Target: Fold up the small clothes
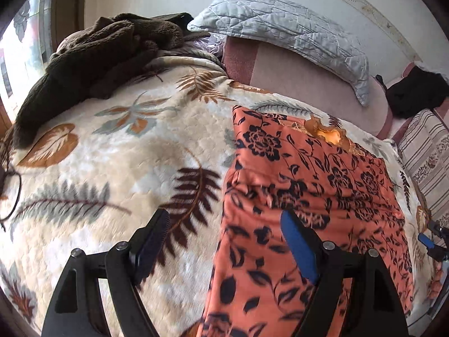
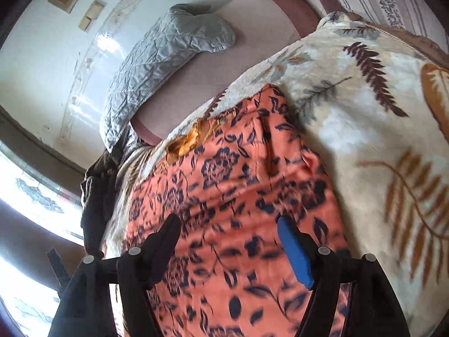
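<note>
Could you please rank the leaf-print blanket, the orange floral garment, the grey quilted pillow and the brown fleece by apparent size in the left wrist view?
1. Leaf-print blanket
2. Orange floral garment, though it lies nearest the camera
3 and 4. Grey quilted pillow and brown fleece look alike; unranked.

A bed carries everything, covered by a cream blanket (image 1: 112, 151) printed with brown, rust and grey leaves. An orange garment (image 1: 308, 185) with dark flowers lies flat on the blanket, folded into a long strip, its gold-trimmed neck opening toward the far end. Left of the garment and farther off, a dark brown fleece (image 1: 92, 56) lies crumpled at the blanket's corner. Beyond the garment, a grey quilted pillow (image 1: 280, 28) rests on the pink mattress cover by the wall. Right of the garment sits a striped cushion (image 1: 426, 151), with a black item (image 1: 415, 92) behind it.
</note>
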Motion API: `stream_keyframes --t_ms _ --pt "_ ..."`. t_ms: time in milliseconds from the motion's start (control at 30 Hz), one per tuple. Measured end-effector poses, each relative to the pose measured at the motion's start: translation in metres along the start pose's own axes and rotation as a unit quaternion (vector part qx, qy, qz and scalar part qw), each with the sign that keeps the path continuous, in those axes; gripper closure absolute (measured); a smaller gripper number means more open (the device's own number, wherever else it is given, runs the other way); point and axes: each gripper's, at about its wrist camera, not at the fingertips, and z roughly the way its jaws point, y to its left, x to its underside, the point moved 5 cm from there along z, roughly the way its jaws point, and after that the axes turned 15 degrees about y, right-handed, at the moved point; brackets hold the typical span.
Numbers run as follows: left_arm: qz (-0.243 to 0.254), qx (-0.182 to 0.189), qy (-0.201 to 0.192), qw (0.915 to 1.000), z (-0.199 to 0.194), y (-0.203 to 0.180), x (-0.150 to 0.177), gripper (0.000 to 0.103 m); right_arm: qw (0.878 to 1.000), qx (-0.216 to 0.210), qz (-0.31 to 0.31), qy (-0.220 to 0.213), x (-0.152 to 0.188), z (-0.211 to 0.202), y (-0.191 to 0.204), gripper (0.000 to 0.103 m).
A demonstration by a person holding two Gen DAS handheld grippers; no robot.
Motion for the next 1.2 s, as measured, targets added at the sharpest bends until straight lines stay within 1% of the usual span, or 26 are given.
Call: stream_keyframes --t_ms 33,67,167,200,233,267,300,333,367,433,467,533,600,667,733,767,800,900,933,1000,1033,1067,1100,1133,1167,1200 --pt "-0.006 0.006 0.005 1.0000 -0.007 0.007 0.017 0.021 1.000 0.000 0.001 0.007 0.018 -0.009 -0.007 0.027" --pt "-0.013 0.011 0.014 0.9997 -0.009 0.013 0.032 0.020 1.000 -0.006 0.007 0.020 0.037 -0.015 -0.015 0.021" --pt "-0.032 0.021 0.043 0.9983 -0.004 0.029 0.081 0.020 0.997 0.001 0.050 0.056 0.087 -0.019 -0.055 0.021" --pt "-0.036 0.015 0.065 0.9972 0.005 0.033 0.095 0.020 0.994 0.009 0.078 0.075 0.102 -0.015 -0.072 0.021" --pt "-0.040 0.007 0.092 0.9949 0.016 0.036 0.109 0.020 0.992 -0.001 0.101 0.082 0.113 -0.014 -0.086 0.024" --pt "-0.038 0.002 0.101 0.9942 0.022 0.037 0.118 0.020 0.992 -0.024 0.108 0.063 0.120 -0.023 -0.091 0.024" --pt "-0.016 -0.012 0.077 0.9968 0.016 0.033 0.123 0.020 0.991 -0.025 0.118 0.059 0.123 -0.030 -0.092 0.024" --pt "-0.003 -0.036 0.076 0.9964 0.010 0.029 0.127 0.020 0.991 -0.023 0.122 0.053 0.126 -0.038 -0.091 0.024" --pt "0.001 -0.037 0.078 0.9963 0.003 0.024 0.129 0.020 0.992 -0.025 0.116 0.043 0.127 -0.045 -0.087 0.024" --pt "-0.004 0.010 0.052 0.9986 -0.016 0.018 0.134 0.020 0.995 -0.025 0.095 0.028 0.131 -0.058 -0.080 0.024" --pt "-0.010 0.020 0.043 0.9988 -0.023 0.019 0.138 0.020 0.996 -0.019 0.086 0.027 0.133 -0.061 -0.080 0.024" --pt "-0.014 0.023 0.055 0.9981 -0.021 0.022 0.144 0.020 0.995 0.003 0.094 0.036 0.137 -0.058 -0.091 0.024" --pt "-0.028 0.012 0.081 0.9963 -0.011 0.029 0.151 0.020 0.992 0.016 0.107 0.072 0.145 -0.048 -0.103 0.024" --pt "-0.045 0.022 0.094 0.9943 -0.006 0.035 0.158 0.020 0.991 0.003 0.096 0.088 0.148 -0.044 -0.102 0.025" --pt "-0.052 0.024 0.090 0.9943 -0.010 0.037 0.161 0.020 0.993 0.020 0.066 0.092 0.151 -0.045 -0.096 0.046" --pt "-0.052 0.024 0.085 0.9948 -0.014 0.036 0.162 0.020 0.993 0.019 0.063 0.102 0.154 -0.043 -0.094 0.068" --pt "-0.049 0.026 0.078 0.9954 -0.017 0.035 0.163 0.020 0.991 0.022 0.067 0.112 0.158 -0.040 -0.096 0.070" --pt "-0.043 0.020 0.091 0.9947 -0.012 0.033 0.164 0.020 0.988 0.056 0.076 0.119 0.159 -0.035 -0.104 0.066" --pt "-0.043 0.021 0.104 0.9934 -0.007 0.032 0.166 0.020 0.989 0.051 0.080 0.118 0.158 -0.035 -0.106 0.066" --pt "-0.044 0.023 0.112 0.9925 -0.003 0.029 0.168 0.020 0.989 0.035 0.082 0.122 0.157 -0.032 -0.107 0.058" --pt "-0.039 0.021 0.106 0.9934 -0.005 0.027 0.168 0.023 0.989 0.031 0.076 0.122 0.157 -0.033 -0.106 0.057" --pt "-0.030 0.016 0.102 0.9942 -0.005 0.025 0.168 0.033 0.990 0.023 0.070 0.122 0.157 -0.034 -0.104 0.058" --pt "-0.027 0.008 0.108 0.9938 -0.003 0.025 0.168 0.041 0.990 0.018 0.068 0.122 0.157 -0.034 -0.103 0.064" --pt "-0.031 -0.006 0.112 0.9933 -0.001 0.027 0.169 0.054 0.990 0.017 0.068 0.121 0.157 -0.035 -0.103 0.068" --pt "-0.034 -0.009 0.109 0.9934 -0.002 0.029 0.168 0.061 0.990 0.016 0.068 0.121 0.158 -0.035 -0.103 0.069" --pt "-0.036 0.001 0.110 0.9933 -0.004 0.031 0.167 0.064 0.990 0.016 0.069 0.121 0.158 -0.035 -0.104 0.069"
